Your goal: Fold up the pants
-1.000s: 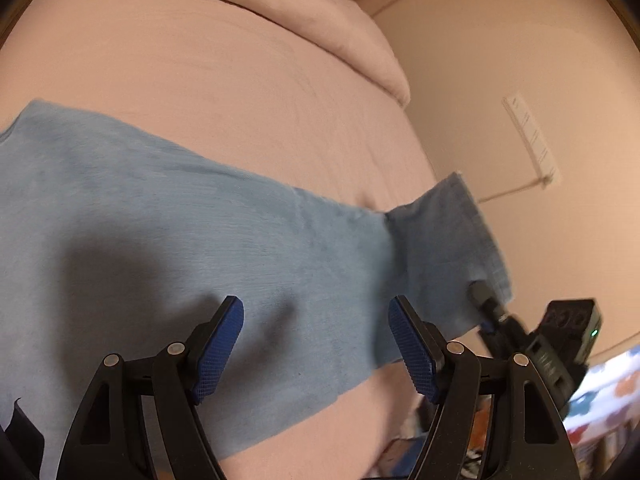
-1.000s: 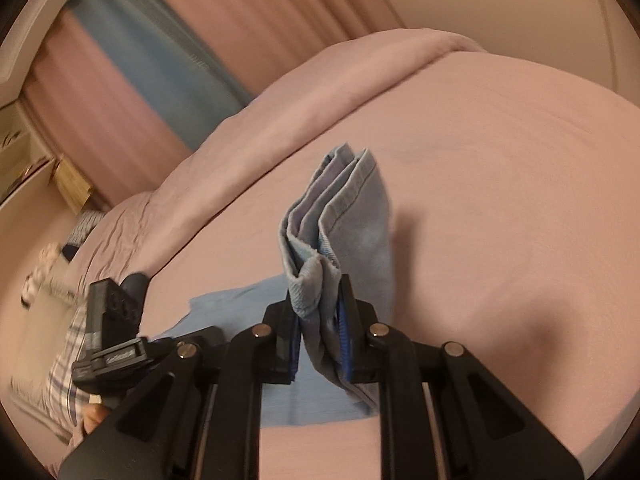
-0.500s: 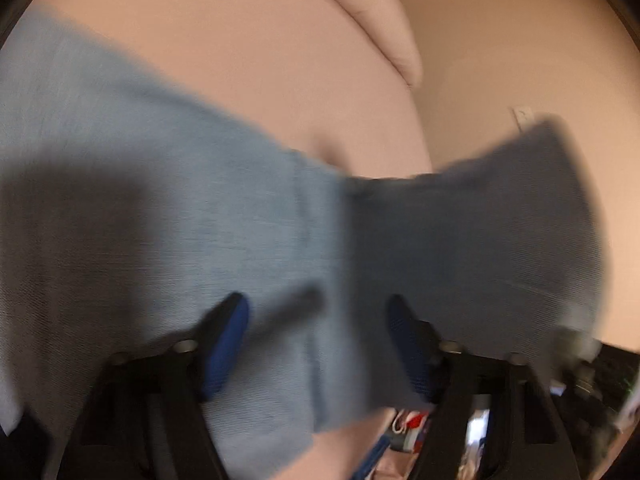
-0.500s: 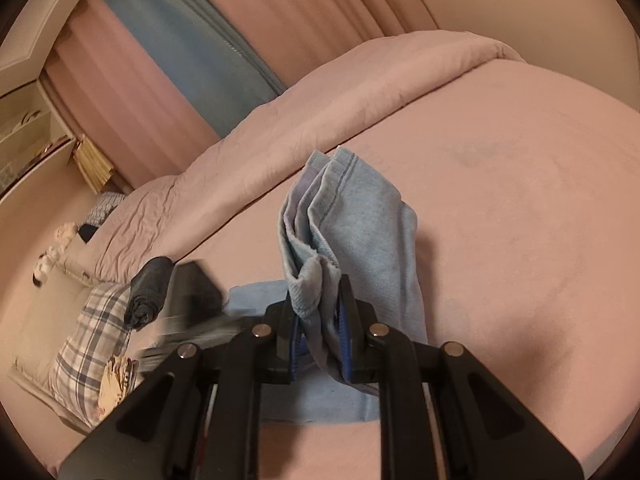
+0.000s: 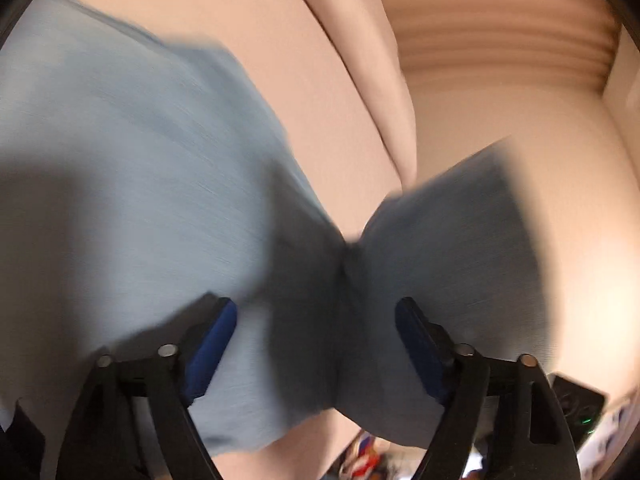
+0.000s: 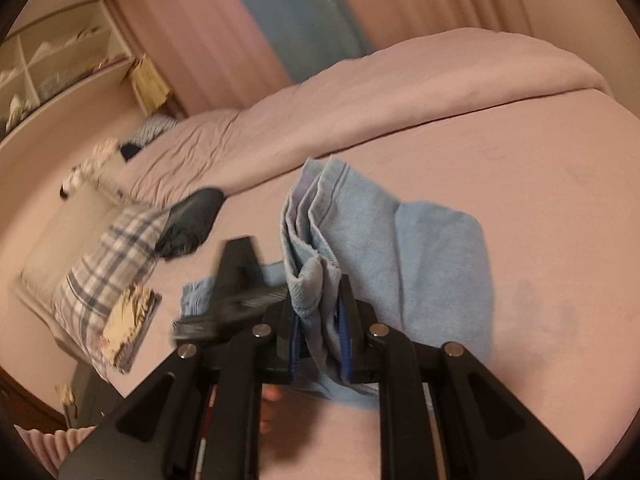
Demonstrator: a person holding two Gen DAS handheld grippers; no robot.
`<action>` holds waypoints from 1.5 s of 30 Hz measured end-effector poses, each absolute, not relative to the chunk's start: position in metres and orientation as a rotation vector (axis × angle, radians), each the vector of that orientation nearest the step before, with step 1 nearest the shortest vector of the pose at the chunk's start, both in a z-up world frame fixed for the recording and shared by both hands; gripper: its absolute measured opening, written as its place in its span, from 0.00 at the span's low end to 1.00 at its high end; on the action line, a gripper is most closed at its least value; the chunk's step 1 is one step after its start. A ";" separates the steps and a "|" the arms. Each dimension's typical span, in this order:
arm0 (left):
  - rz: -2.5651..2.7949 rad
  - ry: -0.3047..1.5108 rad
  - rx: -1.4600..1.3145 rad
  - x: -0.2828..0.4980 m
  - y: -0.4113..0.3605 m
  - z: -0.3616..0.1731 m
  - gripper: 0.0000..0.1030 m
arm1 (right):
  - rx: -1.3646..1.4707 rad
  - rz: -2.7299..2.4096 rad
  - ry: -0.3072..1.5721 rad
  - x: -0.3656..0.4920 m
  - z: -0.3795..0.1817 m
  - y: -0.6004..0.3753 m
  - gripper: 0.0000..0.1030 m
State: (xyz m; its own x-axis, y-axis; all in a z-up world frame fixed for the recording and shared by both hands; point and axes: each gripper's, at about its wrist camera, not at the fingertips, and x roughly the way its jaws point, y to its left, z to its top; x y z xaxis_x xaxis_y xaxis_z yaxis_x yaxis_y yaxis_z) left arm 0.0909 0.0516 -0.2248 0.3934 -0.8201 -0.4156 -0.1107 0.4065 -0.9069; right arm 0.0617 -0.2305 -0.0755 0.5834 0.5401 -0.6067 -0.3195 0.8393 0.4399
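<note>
1. Left wrist view: my left gripper (image 5: pixel 316 344) hangs over the blue pants (image 5: pixel 132 184), its jaws spread wide with nothing between them. The pants lie flat on the pink bed (image 5: pixel 304 48), running from the far left toward me. On the right a raised flap of the cloth stands up, blurred.

2. Right wrist view: my right gripper (image 6: pixel 320 344) has its jaws clenched on a bunched end of the pants (image 6: pixel 400 248), lifted above the flat part. Only this view shows the plaid pillow (image 6: pixel 104 268), the shelf (image 6: pixel 60 60) and the curtains (image 6: pixel 240 28).

3. I judge the fold half done: the lifted end is not yet laid down or smoothed.
</note>
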 end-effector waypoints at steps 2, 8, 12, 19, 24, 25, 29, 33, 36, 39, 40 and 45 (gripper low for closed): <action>-0.555 1.042 -1.137 0.081 0.081 -0.224 0.79 | 0.269 0.518 0.823 0.065 -0.086 -0.213 0.16; -0.669 1.070 -1.174 0.093 0.086 -0.219 0.79 | 0.110 0.513 0.859 0.065 -0.116 -0.167 0.16; -0.644 1.168 -1.100 0.111 0.057 -0.230 0.79 | 0.033 0.491 0.857 0.064 -0.125 -0.156 0.16; -0.578 1.112 -0.909 0.108 0.062 -0.212 0.10 | -0.110 0.464 0.823 0.062 -0.136 -0.136 0.16; -0.539 1.036 -0.819 0.107 0.080 -0.209 0.06 | -0.207 0.481 0.752 0.055 -0.137 -0.111 0.16; -0.524 1.037 -0.807 0.109 0.085 -0.211 0.06 | -0.225 0.492 0.745 0.055 -0.138 -0.105 0.16; -0.509 1.113 -0.782 0.132 0.072 -0.234 0.06 | -0.276 0.519 0.763 0.060 -0.149 -0.086 0.16; -0.485 1.153 -0.792 0.133 0.074 -0.246 0.06 | -0.301 0.516 0.829 0.069 -0.166 -0.082 0.21; -0.434 1.136 -0.749 0.126 0.089 -0.233 0.22 | -0.228 0.576 0.904 0.071 -0.168 -0.093 0.30; -0.358 1.071 -0.595 0.110 0.104 -0.199 0.46 | -0.064 0.648 0.939 0.070 -0.151 -0.128 0.31; -0.348 1.046 -0.559 0.104 0.109 -0.189 0.46 | 0.015 0.658 0.937 0.073 -0.140 -0.147 0.31; -0.417 0.967 -0.505 0.084 0.092 -0.159 0.46 | 0.211 0.514 0.856 0.107 -0.102 -0.232 0.33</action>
State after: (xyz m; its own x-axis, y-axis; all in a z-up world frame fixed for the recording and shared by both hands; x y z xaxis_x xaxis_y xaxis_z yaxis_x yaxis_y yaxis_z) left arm 0.0839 0.0923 -0.1585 0.5055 -0.5463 -0.6678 0.1110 0.8087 -0.5776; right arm 0.1073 -0.2324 -0.1022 0.5432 0.5120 -0.6654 -0.3469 0.8586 0.3775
